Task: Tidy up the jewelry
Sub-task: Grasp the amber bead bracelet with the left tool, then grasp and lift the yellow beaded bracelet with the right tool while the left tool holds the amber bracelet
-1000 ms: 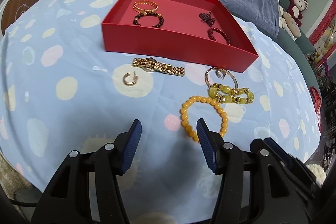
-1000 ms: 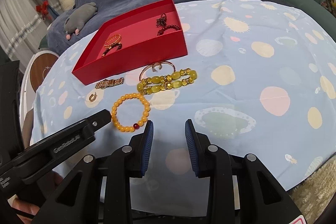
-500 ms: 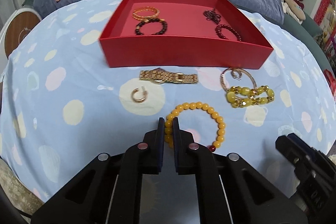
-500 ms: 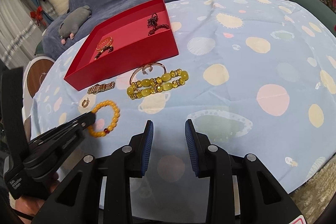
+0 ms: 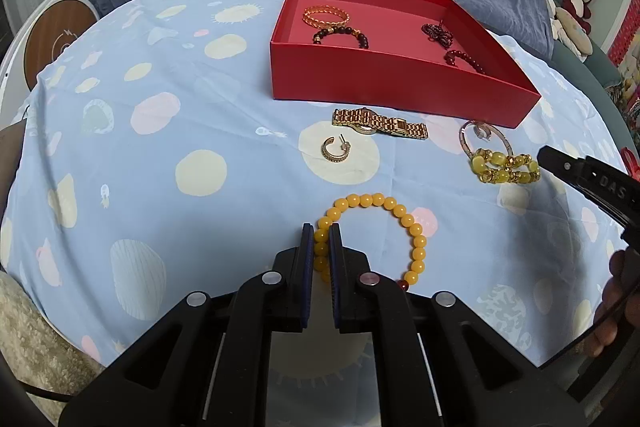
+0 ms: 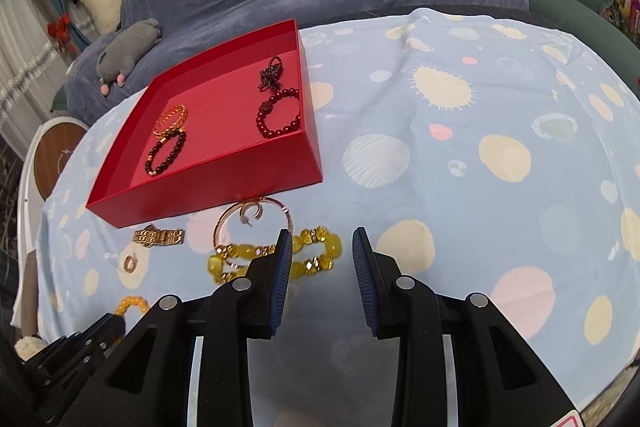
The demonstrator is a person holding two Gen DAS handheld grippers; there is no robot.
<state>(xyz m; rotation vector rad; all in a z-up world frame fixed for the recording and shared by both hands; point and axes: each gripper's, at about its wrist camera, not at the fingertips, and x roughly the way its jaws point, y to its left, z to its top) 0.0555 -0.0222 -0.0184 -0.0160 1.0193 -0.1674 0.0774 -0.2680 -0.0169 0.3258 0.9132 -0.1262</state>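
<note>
Red box (image 5: pixel 384 83), amber-yellow bead bracelet (image 5: pixel 400 215), pale-blue tablecloth (image 5: pixel 200 131) with pastel planets.

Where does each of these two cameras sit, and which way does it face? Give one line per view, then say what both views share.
Left wrist: on the left claw, facing the red box; its fingers pinch the orange bead bracelet; the right claw's tip and a hand show at right.
Right wrist: on the right claw, open above the yellow stone bracelet, facing the box from its right; the left claw shows lower left.
Shared: box, gold watch, hoop earring, both bracelets.
</note>
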